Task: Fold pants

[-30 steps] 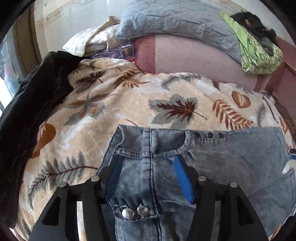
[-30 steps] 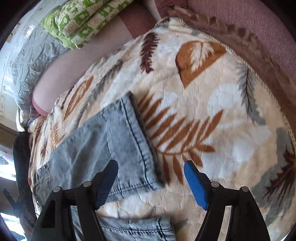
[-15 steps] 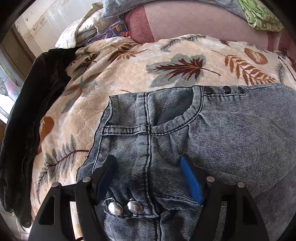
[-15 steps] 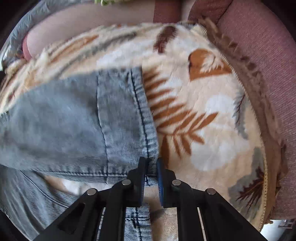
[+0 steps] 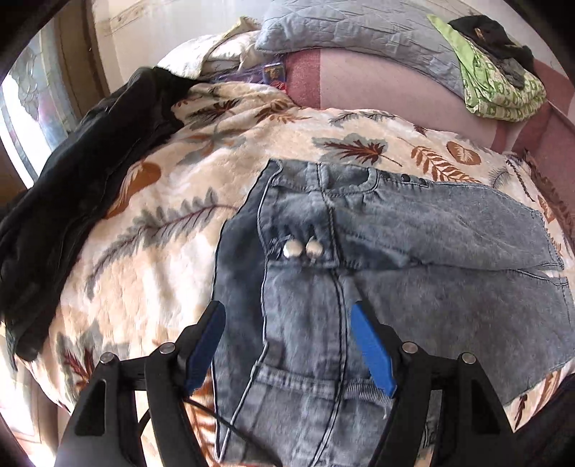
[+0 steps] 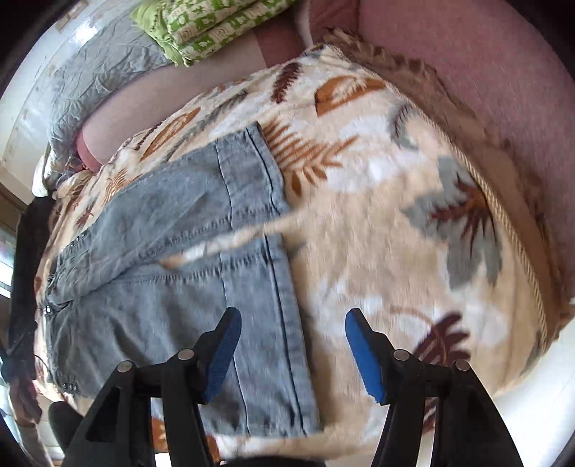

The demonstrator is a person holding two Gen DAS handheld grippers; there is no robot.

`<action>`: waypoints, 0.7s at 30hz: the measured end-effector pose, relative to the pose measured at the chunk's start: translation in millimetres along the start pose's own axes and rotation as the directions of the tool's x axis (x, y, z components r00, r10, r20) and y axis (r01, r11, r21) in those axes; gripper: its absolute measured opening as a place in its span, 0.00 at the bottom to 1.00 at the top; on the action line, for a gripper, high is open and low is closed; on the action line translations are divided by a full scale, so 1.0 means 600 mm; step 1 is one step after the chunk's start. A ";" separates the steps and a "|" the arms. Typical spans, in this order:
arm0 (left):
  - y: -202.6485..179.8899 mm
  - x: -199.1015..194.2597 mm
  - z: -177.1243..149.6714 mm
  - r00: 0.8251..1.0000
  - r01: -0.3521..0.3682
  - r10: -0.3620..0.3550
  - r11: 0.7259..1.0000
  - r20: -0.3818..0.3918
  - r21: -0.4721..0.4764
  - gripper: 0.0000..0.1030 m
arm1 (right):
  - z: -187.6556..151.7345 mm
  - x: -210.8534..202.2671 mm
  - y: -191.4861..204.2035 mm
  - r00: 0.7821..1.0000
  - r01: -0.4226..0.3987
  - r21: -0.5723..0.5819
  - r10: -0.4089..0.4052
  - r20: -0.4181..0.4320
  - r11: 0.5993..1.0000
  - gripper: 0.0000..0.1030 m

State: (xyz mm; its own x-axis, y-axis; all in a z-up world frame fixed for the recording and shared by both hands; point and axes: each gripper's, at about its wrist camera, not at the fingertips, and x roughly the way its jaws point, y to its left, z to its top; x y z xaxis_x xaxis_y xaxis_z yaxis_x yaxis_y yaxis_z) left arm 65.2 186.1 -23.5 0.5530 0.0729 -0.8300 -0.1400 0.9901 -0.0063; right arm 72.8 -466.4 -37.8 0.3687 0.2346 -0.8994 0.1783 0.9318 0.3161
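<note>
Denim pants (image 5: 413, 251), one pair, lie flat on the leaf-print blanket (image 5: 151, 230) covering the bed, two legs side by side with hems toward the blanket's corded edge (image 6: 503, 201), two metal buttons (image 5: 303, 248) at the waist. Left gripper (image 5: 287, 345) spread wide above the waist area, holding nothing; right gripper (image 6: 289, 350) also spread, empty, over the nearer leg's hem (image 6: 284, 323). One black jacket (image 5: 72, 179) borders the blanket's left edge, one grey pillow (image 5: 359, 32) and one green patterned cloth (image 5: 499, 93) sit beyond; bare blanket lies open past the hems.
</note>
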 end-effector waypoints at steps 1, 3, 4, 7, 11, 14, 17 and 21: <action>0.005 0.002 -0.010 1.000 0.017 -0.017 1.000 -0.018 -0.011 0.71 | -0.017 0.007 -0.010 0.999 -0.020 0.023 0.021 -0.027 1.000 0.61; 0.007 0.013 -0.024 0.999 0.008 -0.008 1.000 -0.053 -0.010 0.71 | -0.039 0.025 -0.023 0.997 -0.045 0.049 0.048 -0.062 0.998 0.53; 0.003 0.019 -0.029 0.998 -0.009 0.009 1.000 -0.068 -0.001 0.71 | -0.046 0.032 -0.023 0.995 -0.063 0.061 0.068 -0.075 0.996 0.48; -0.008 0.035 -0.041 0.994 -0.033 0.037 0.999 -0.100 0.038 0.71 | -0.051 0.042 0.003 0.996 -0.028 -0.010 0.027 -0.088 1.000 0.30; -0.011 0.039 -0.048 0.992 -0.058 0.064 0.997 -0.111 0.058 0.71 | -0.057 0.029 0.053 0.994 0.077 -0.177 -0.089 -0.059 0.981 0.17; -0.010 0.032 -0.045 0.992 -0.053 0.059 0.997 -0.112 0.052 0.71 | -0.063 -0.010 0.106 0.953 0.303 -0.344 -0.279 0.118 0.889 0.17; -0.021 0.027 -0.044 0.992 -0.052 0.060 0.996 -0.112 0.078 0.71 | -0.062 0.016 0.112 0.931 0.362 -0.395 -0.345 0.115 0.844 0.17; -0.038 0.010 -0.039 0.994 -0.029 0.040 0.995 -0.101 0.099 0.71 | -0.072 0.054 0.081 0.926 0.364 -0.390 -0.373 0.055 0.846 0.28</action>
State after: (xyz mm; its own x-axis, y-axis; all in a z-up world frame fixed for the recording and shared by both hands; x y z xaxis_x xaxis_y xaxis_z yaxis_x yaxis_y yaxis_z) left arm 52.7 161.2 -41.5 0.4609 0.0995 -0.8818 -0.0742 0.9945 0.0734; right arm 54.3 -401.7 -64.6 0.3252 -0.1454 -0.9344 -0.0709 0.9816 -0.1775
